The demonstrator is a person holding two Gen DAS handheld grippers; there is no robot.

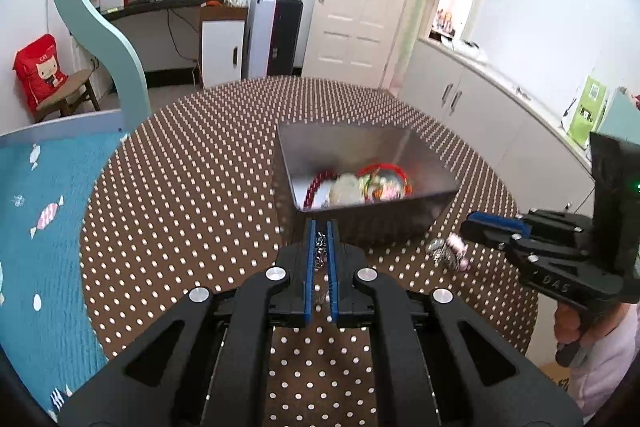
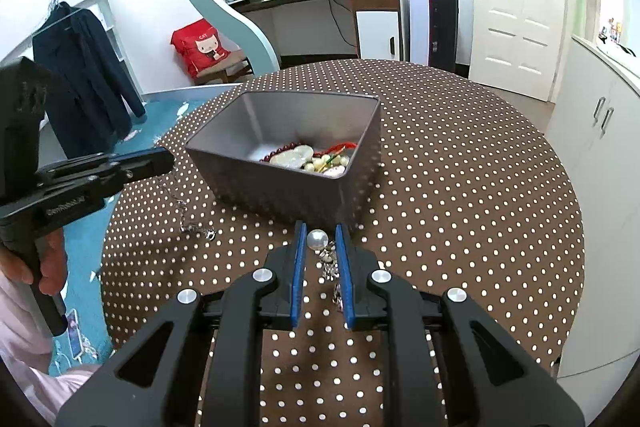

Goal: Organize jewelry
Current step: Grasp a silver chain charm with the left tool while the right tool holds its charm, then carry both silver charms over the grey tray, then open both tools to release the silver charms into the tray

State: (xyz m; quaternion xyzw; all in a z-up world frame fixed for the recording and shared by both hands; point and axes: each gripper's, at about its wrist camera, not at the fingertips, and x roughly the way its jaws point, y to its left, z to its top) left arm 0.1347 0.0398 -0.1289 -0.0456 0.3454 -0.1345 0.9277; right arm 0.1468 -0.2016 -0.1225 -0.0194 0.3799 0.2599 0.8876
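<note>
A grey rectangular box (image 1: 416,211) stands on the polka-dot table and holds red beads, pale beads and other jewelry (image 1: 360,187); the box also shows in the right wrist view (image 2: 280,187). My left gripper (image 1: 321,227) is shut on a silver chain (image 1: 320,251) just in front of the box; from the right wrist view the chain (image 2: 188,215) hangs from it down to the table. My right gripper (image 2: 320,229) is open around a pearl piece with a silver chain (image 2: 318,239) lying on the table; this piece shows in the left wrist view (image 1: 448,251).
The round brown polka-dot table (image 2: 460,187) has its edge close on the left and right. A blue bedspread (image 1: 44,227) lies to the left. White cabinets (image 1: 480,107) stand to the right.
</note>
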